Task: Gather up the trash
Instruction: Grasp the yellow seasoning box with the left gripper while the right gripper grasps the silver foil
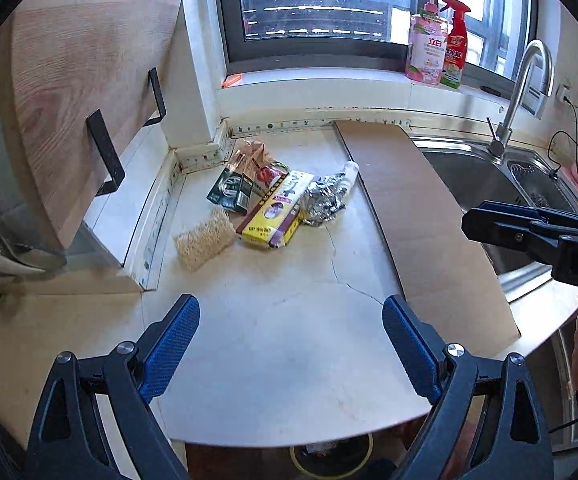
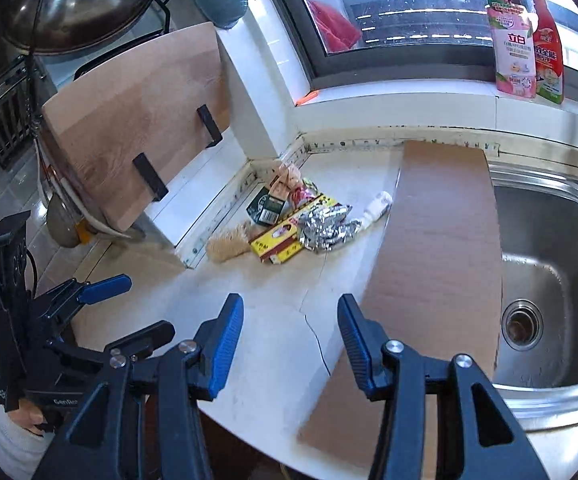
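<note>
On a pale kitchen counter, the trash lies piled near the back corner, well ahead of the left gripper and right gripper, both spread and empty. The sink holds nothing.

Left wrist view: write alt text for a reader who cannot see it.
A small pile of trash (snack wrappers, a yellow box, crumpled foil) lies near the back corner of a pale countertop, beyond the open, empty left gripper. A cardboard sheet lies to its right beside a steel sink; the right gripper enters from the right.
</note>
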Motion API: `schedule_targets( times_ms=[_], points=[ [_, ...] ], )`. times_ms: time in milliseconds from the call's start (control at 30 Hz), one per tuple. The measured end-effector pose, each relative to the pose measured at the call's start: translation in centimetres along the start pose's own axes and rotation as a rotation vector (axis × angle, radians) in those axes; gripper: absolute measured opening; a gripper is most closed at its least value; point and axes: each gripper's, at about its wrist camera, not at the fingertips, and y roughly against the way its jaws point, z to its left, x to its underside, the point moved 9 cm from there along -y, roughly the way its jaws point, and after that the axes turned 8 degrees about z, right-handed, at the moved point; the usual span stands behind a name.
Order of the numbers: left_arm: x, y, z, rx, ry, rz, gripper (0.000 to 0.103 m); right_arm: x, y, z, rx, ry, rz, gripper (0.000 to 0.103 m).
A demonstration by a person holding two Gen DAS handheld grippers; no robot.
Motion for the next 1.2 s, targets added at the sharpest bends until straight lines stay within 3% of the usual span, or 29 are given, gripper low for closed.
schedule_targets(
  times_ms=[100,267,467,733,800,833,933,1067,1200],
  points=[
    [-2.7,-2.2,1.2,-0.015,0.007,-0.008,0.09,-2.4,-2.5,-0.8,-0.018,-0.046,0.031,0.049],
    [-6.1,-6.1,3.0,-0.001,0.062,0.009,0.068,-4.9,-7.7,-2.6,-0.019,-0.144,0.086,0.049],
    [-8.5,-10.1,4.7,-0.052,0.082,0.028,0.055,-6.7,-13.3,-4.8,-0.082,-0.309,0.176,0.049],
    [-9.1,-13.0,5.3,-0.065,0.102,0.054,0.054,-6.4,-17.5,-5.1,-0.054,-0.379,0.271,0.049],
    [-9.1,-13.4,5.2,-0.061,0.098,0.062,0.054,-6.2,-17.3,-5.1,-0.059,-0.374,0.267,0.047],
    [-9.2,-13.7,5.0,-0.055,0.094,0.066,0.054,-6.1,-17.1,-4.9,-0.083,-0.374,0.267,0.039],
    [-9.3,-14.2,4.4,-0.026,0.082,0.08,0.055,-5.5,-16.2,-5.1,-0.098,-0.379,0.276,0.031],
    [-9.7,-15.8,3.3,0.004,0.059,0.109,0.068,-5.0,-14.5,-6.2,-0.141,-0.389,0.274,0.03],
    [-10.2,-18.1,2.8,0.029,0.056,0.156,0.07,-4.3,-12.8,-6.9,-0.184,-0.38,0.274,0.029]
  ],
)
